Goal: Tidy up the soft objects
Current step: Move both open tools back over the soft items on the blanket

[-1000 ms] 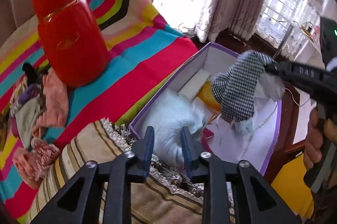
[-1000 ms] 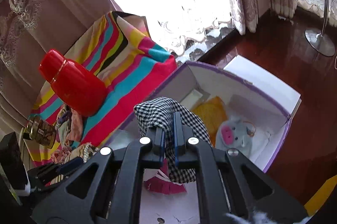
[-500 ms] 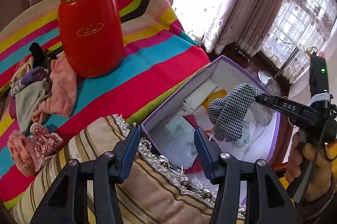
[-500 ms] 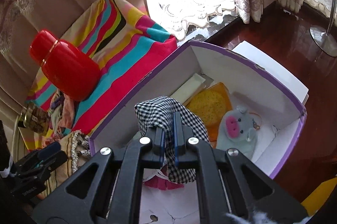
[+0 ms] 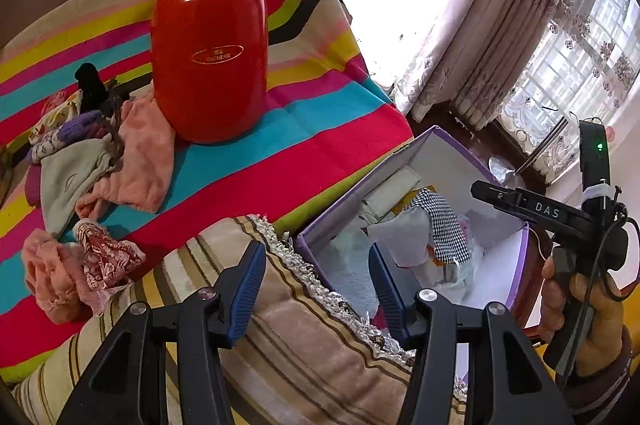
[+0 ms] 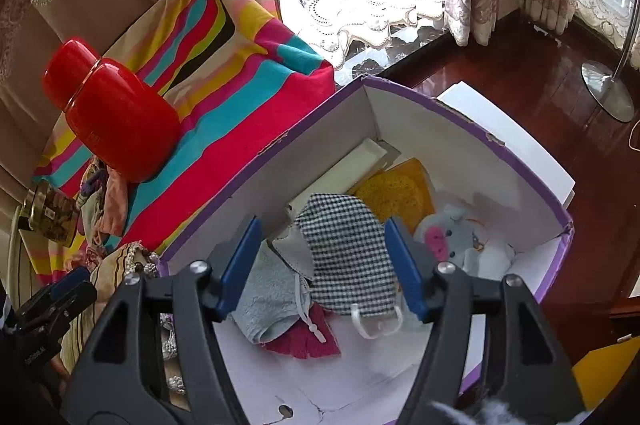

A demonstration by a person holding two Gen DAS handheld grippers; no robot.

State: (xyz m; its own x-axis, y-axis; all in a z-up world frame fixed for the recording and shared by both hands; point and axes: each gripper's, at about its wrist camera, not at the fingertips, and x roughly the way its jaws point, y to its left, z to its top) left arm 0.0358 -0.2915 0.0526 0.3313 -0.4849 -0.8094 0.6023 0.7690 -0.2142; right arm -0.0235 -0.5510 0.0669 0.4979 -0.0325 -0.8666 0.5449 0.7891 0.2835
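Right gripper (image 6: pixel 322 265) hovers over the purple-edged box (image 6: pixel 472 121), fingers spread wide, holding nothing; the checked cloth mask (image 6: pixel 344 245) lies in the box directly below and between the blue pads, free of both; it drapes over a grey towel (image 6: pixel 268 297) and a pink cloth (image 6: pixel 304 343), its white ear loop (image 6: pixel 376 323) trailing toward the camera; a yellow sponge-like pad (image 6: pixel 394 191) and a small plush pig (image 6: pixel 452 239) sit just beyond it.

Left gripper (image 5: pixel 318 277) likewise spread and empty, poised above a striped cushion (image 5: pixel 304 345) beside the box; the remaining pile of soft cloths (image 5: pixel 92 161) rests on the striped blanket (image 5: pixel 280 161), left of the red flask (image 5: pixel 210 37) and well apart from the left gripper.

Handling, as judged: these cloths look light, limp and non-slip, nothing fragile; they should bunch rather than hold shape; best taken at a raised fold in the middle, since an edge grip would likely let the rest drag; the pink piece (image 5: pixel 138 161) leans against the flask's base, so a careless pull may nudge it.
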